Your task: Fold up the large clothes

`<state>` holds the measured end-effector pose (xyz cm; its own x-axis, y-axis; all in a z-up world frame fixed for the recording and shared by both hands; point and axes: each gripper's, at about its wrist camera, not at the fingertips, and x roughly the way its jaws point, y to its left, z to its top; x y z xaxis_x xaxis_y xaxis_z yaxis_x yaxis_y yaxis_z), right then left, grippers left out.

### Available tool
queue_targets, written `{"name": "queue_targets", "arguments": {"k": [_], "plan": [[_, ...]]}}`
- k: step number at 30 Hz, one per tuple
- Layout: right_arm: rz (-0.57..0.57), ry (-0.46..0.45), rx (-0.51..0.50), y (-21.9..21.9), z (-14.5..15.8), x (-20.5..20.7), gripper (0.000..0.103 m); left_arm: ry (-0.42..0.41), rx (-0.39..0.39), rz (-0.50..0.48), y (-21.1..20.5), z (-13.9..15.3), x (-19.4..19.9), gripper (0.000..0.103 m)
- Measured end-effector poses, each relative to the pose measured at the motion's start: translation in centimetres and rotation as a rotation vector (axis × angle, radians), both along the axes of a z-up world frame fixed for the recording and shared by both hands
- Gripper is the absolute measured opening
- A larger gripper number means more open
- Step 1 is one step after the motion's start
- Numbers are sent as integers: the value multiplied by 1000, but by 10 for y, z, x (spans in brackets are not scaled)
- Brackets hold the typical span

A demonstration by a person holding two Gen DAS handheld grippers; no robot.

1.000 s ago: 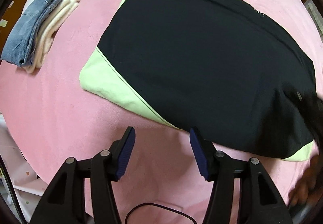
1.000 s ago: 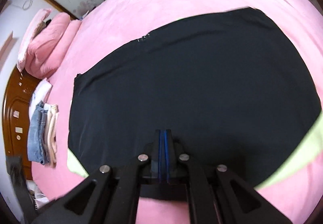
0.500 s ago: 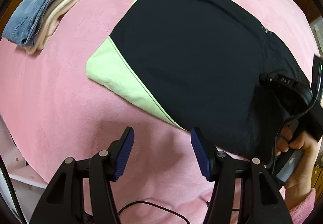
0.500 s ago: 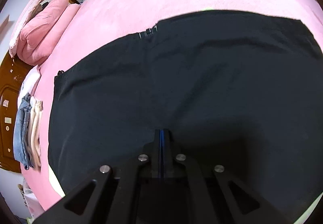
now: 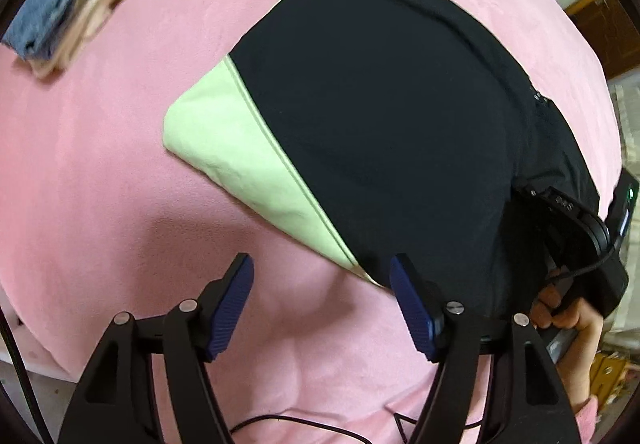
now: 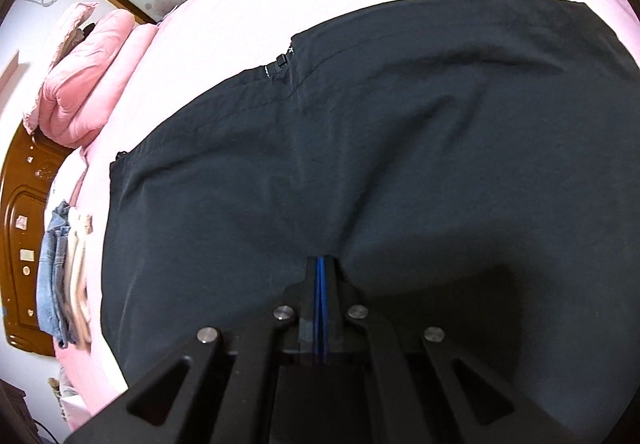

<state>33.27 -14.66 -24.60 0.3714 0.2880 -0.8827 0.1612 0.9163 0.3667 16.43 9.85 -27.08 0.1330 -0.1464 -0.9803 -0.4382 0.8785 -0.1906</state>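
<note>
Pink bed (image 5: 100, 164); green panel (image 5: 224, 140) left-view only

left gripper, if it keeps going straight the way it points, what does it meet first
Most likely the pink plush bedspread: the left gripper, jaws opening with nothing between them, points at bare cover just short of the black-and-lime folded garment. Depth is uncertain.
</note>
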Motion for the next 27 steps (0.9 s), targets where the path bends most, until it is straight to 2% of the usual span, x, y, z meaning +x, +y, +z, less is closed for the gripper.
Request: {"name": "queue_targets", "arguments": {"k": [2,6,8,14,19,22,27], "plan": [[-15,0,-6,0,0,-1,0,32,-26,16,10,-9,2,79],[-56,4,23,-3,-2,-2,0,101,-16,12,30,-23,13,83],[-98,3,45,-6,-3,-5,0,114,-25,8,37,-28,17,89],[-127,-19,8,-3,-1,-11,0,118,-78,-2,57,-42,33,91],[-123,-36,-70,5,3,-14,0,102,-105,-11,65,-48,40,92],[-144,-43,-57,2,3,-16,0,99,-124,-6,68,-49,43,92],[-191,-55,21,-9,0,-20,0,91,-144,-2,73,-51,47,93]]}}
